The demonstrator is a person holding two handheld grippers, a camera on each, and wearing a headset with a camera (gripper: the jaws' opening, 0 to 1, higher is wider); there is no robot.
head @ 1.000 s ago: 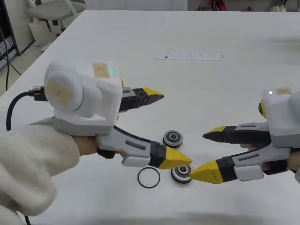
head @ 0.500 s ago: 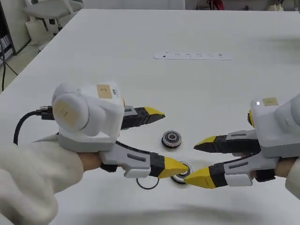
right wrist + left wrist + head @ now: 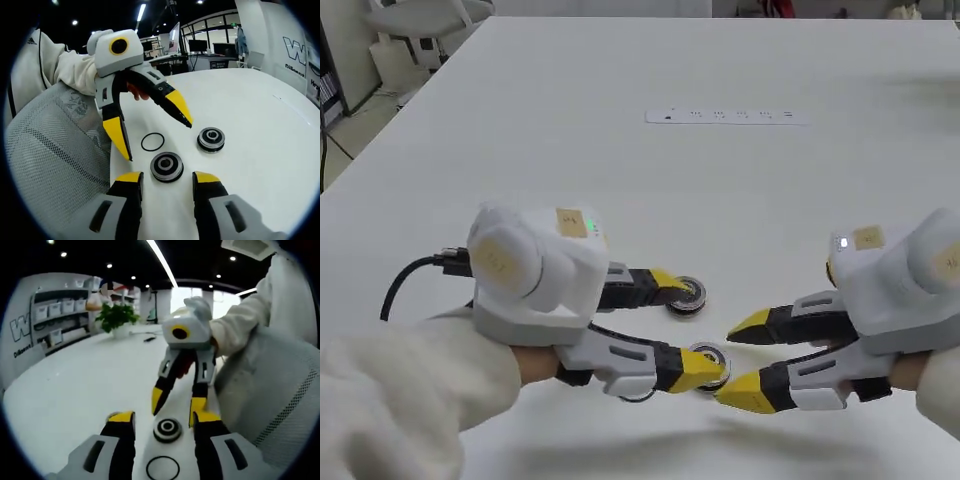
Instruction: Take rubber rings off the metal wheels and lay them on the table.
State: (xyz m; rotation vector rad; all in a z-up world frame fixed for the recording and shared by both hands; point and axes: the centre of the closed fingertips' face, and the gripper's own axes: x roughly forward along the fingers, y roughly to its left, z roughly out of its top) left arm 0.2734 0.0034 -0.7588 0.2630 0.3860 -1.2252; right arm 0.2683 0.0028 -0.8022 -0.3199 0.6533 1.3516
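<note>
Jaws of the left gripper (image 3: pixel 700 326) and right gripper (image 3: pixel 730 361) gape wide, empty, flanking a dark-rimmed round metal wheel (image 3: pixel 167 166) on the white table (image 3: pixel 620 170). Beside that wheel lies a thin black rubber ring (image 3: pixel 152 141), half hidden under the left gripper in the head view; a second metal wheel (image 3: pixel 211 139) sits near.

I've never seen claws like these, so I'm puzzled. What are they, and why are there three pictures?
They are two grippers, tools with yellow-tipped jaws that a person holds, one in each hand. The head view comes from a camera on the person's head. Each round picture comes from a camera on one gripper. The left gripper and the right gripper are both open and hold nothing. On the white table lie the near wheel, where both grippers point, the far wheel and one loose black rubber ring.
</note>
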